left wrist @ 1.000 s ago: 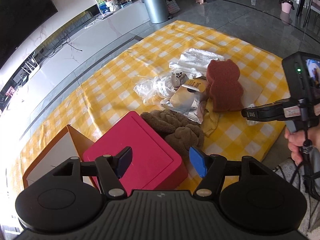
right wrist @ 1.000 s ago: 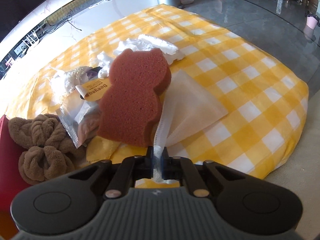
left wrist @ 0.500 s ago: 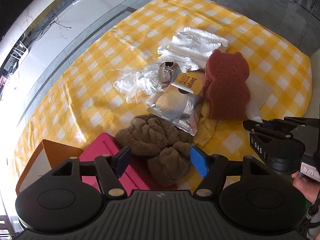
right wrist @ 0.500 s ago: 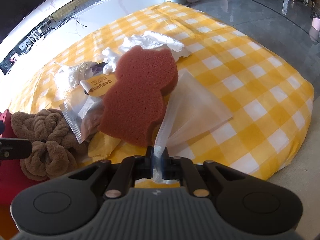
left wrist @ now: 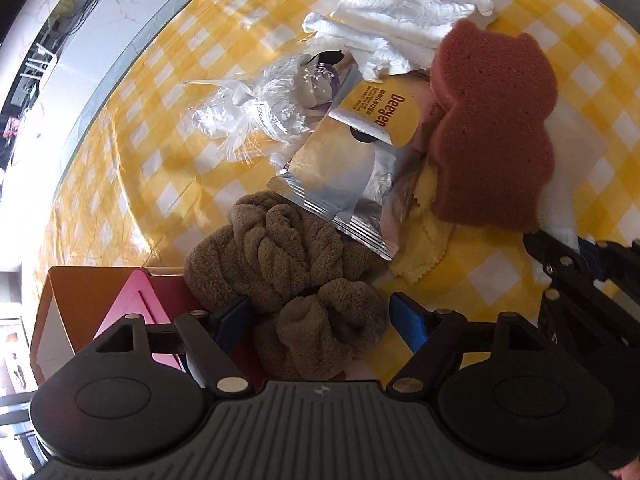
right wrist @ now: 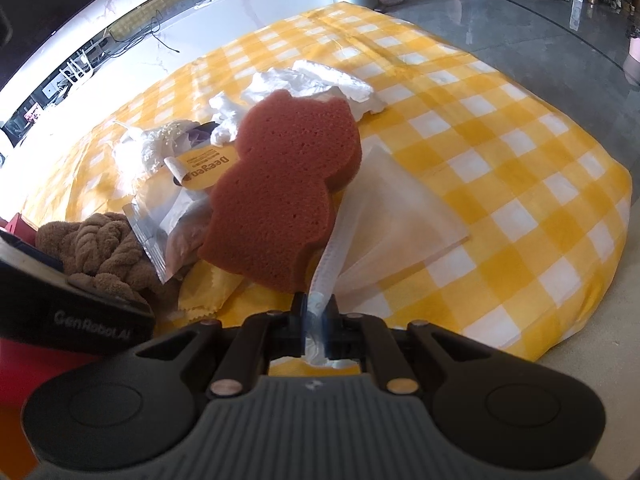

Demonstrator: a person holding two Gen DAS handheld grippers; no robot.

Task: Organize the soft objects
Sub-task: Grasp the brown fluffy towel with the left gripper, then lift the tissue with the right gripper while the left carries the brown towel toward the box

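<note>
A brown knotted towel (left wrist: 280, 248) lies half on a pink box (left wrist: 160, 308) and half on the yellow checked cloth (left wrist: 120, 120). My left gripper (left wrist: 320, 312) hangs right over the towel's near knot, its jaws opening wide around it without pressing; its finger (right wrist: 60, 280) shows in the right wrist view. My right gripper (right wrist: 315, 308) is shut on the gathered edge of a white translucent pouch (right wrist: 400, 216) lying flat on the cloth. A red-brown bear-shaped sponge (right wrist: 280, 188) rests partly on that pouch.
A silver and yellow foil packet (left wrist: 352, 168), a crumpled clear bag (left wrist: 256, 108), folded white plastic bags (left wrist: 400, 16) and a yellow rag (left wrist: 424, 240) lie around the sponge. An orange-edged box (left wrist: 56, 312) stands left of the pink box. The cloth's near right corner (right wrist: 560, 280) drops off.
My left gripper has come down and forward from above the pink box to straddle the brown towel, and its jaws have widened. The right gripper has kept still, still pinching the pouch.
</note>
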